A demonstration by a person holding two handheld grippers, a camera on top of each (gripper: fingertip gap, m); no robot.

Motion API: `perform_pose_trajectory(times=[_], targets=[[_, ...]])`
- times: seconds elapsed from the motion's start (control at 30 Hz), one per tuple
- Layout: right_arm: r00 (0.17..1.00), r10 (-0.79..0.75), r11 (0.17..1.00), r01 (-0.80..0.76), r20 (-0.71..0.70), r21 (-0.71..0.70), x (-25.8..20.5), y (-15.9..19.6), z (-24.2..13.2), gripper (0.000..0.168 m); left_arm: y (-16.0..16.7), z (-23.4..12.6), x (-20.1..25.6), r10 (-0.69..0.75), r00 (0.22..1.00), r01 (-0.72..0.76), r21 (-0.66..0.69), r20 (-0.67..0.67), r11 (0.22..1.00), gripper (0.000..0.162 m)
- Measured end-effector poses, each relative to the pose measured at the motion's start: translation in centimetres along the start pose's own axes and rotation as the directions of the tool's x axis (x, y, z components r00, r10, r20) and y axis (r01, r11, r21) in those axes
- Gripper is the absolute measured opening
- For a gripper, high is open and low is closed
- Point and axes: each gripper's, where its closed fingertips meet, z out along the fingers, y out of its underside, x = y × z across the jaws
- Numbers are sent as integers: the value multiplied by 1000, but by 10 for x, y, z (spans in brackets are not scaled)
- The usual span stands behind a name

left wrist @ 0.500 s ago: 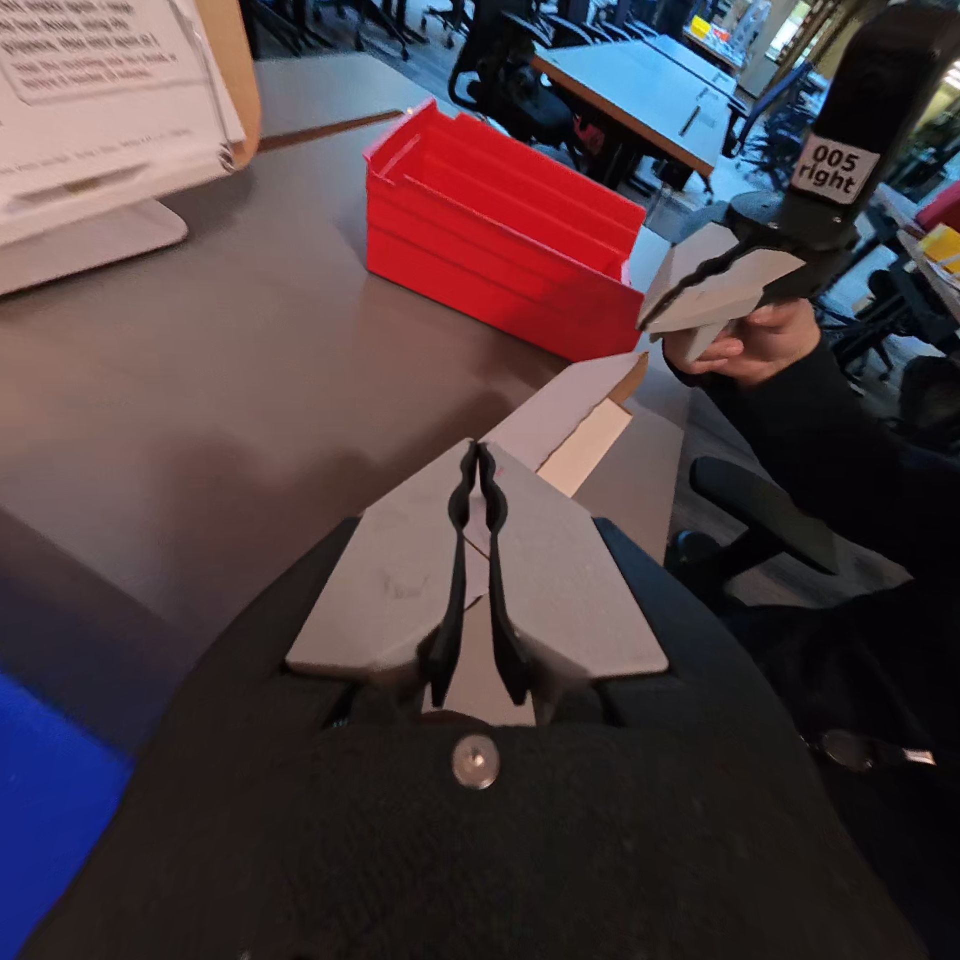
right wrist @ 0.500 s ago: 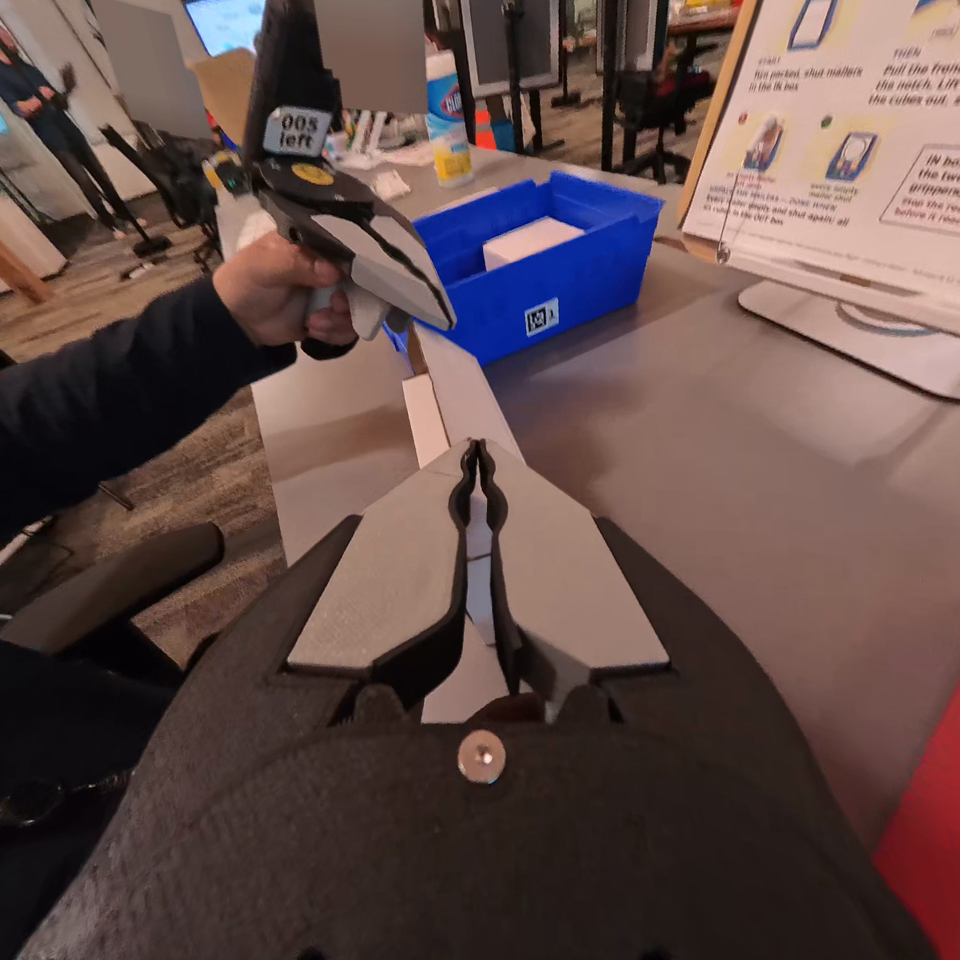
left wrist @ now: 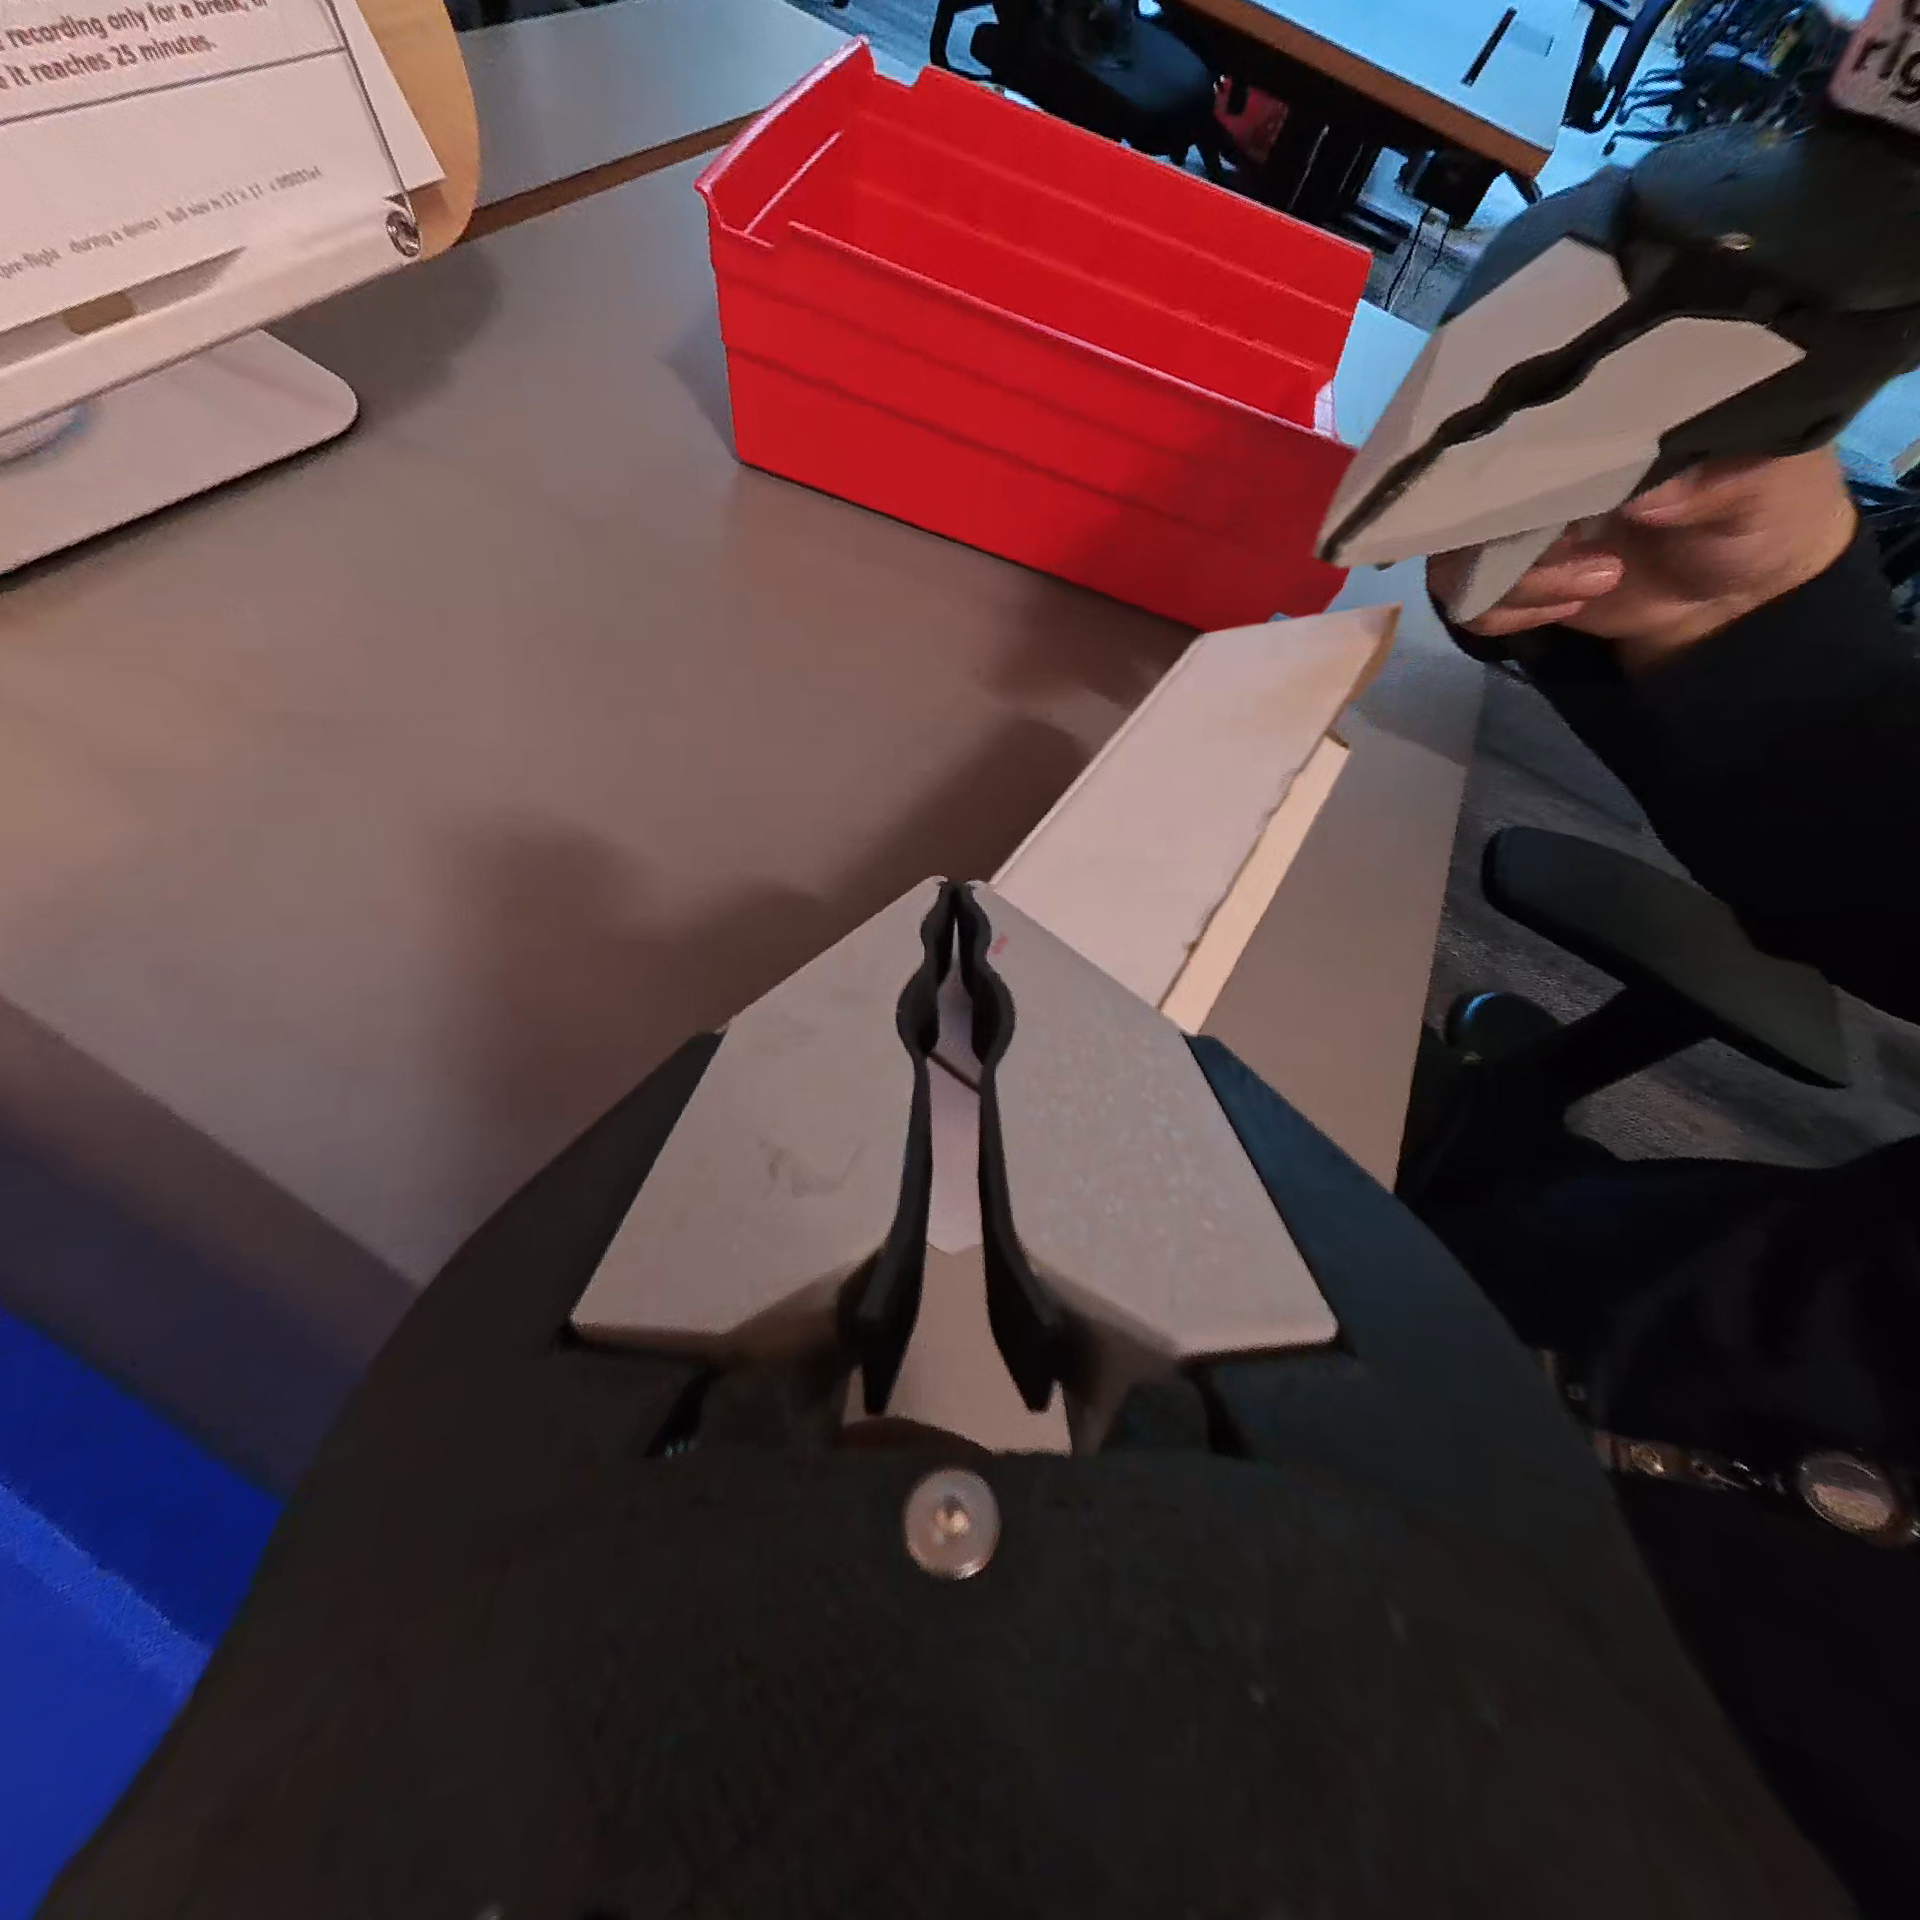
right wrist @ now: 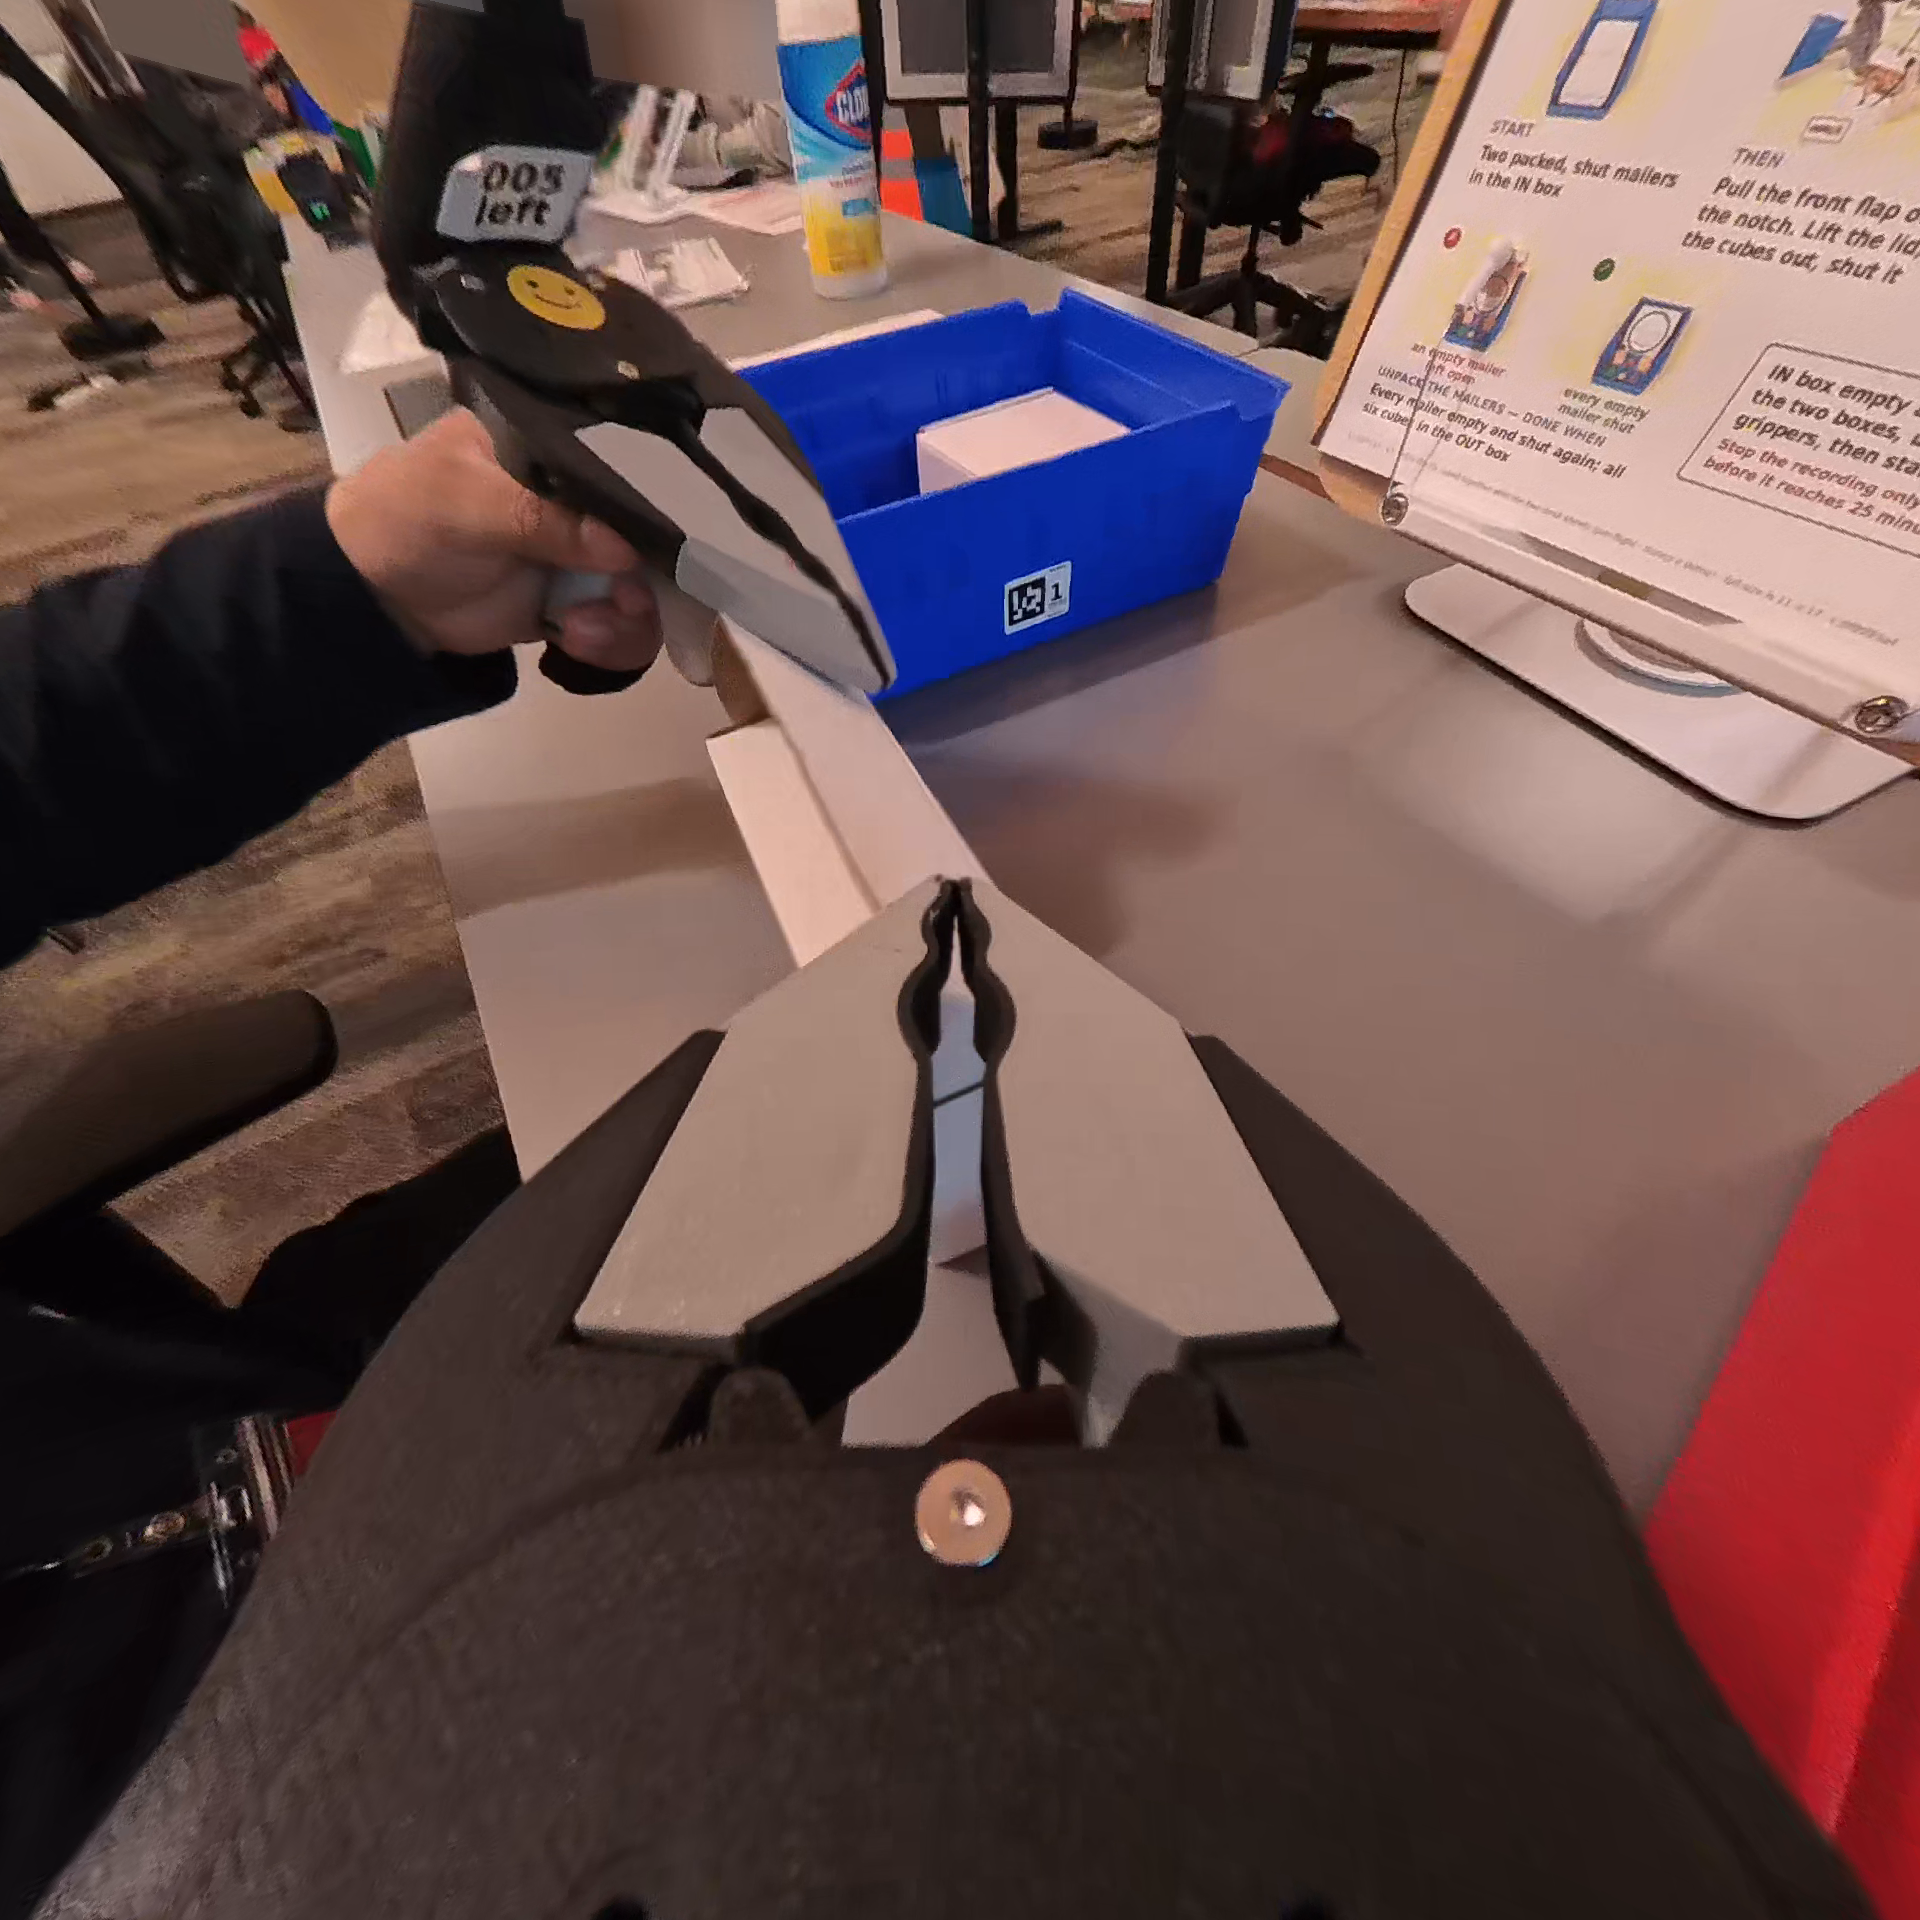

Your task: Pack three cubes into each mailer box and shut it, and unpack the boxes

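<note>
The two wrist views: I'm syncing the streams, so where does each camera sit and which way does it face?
Left wrist view: on the left claw, facing the red bin; the right claw and its hand show.
Right wrist view: on the right claw, facing the blue bin; the left claw and its hand show.
Shared: both claws pinch opposite ends of one white mailer, above the grey table.

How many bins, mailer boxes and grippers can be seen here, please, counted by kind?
Bins: 2, the red bin and the blue bin.
Mailer boxes: 2, one held, one in the blue bin.
Grippers: 2, left gripper and right gripper.
Total: 6.
</note>
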Motion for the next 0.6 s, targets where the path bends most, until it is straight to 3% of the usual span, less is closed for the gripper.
perform_pose_trajectory(times=[0.3, 0.6], targets=[[1000, -26, 999, 25, -13, -31, -3, 6, 5, 0, -9, -19, 3, -65, 996, 69, 73, -60, 995, 8], [998, -60, 997, 59, -24, -42, -3, 8, 7, 0, 2, -29, 12, -20, 996, 23, 35, -83, 999, 0]])
